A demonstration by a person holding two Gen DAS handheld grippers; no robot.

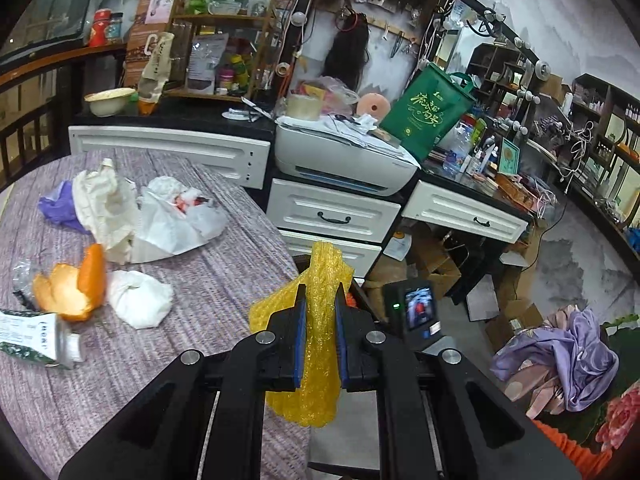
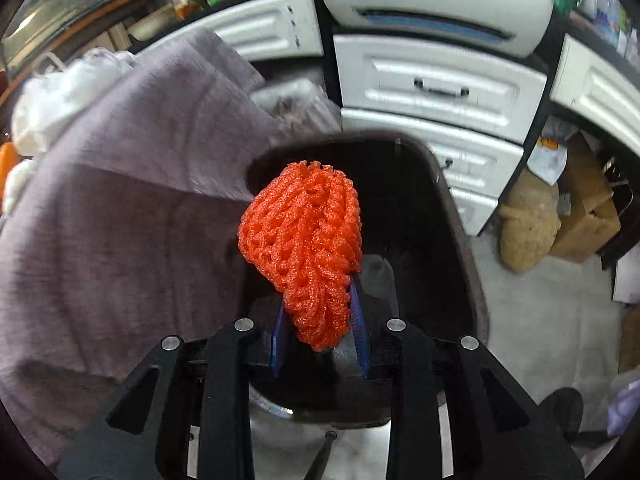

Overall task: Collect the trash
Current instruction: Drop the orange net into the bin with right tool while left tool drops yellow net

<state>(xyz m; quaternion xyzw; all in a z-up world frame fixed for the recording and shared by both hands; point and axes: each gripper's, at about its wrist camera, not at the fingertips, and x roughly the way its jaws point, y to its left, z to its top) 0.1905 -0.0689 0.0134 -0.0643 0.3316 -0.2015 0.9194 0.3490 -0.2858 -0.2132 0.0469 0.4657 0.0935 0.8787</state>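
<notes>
Right gripper (image 2: 318, 320) clamps orange foam fruit netting (image 2: 300, 240) over what looks like a dark bin (image 2: 460, 220); springy, it may bounce out. Left gripper (image 1: 320, 320) pinches yellow bubble wrap (image 1: 316, 360) off the table edge (image 1: 280, 240).

Dim indoor light, fisheye-warped edges, right view motion-blurred.

Cluttered dressing or makeup room: bulb-lined mirrors (image 1: 496, 24), hanging wigs (image 1: 348, 52), a printer (image 1: 344, 156) on white drawers (image 1: 332, 212), product shelves (image 1: 600, 120).

Each tool, left tool (image 1: 320, 292) and right tool (image 2: 318, 292), has matte black linkage arms, silver pivot pins (four apiece) and blue finger pads (image 1: 301, 344).
</notes>
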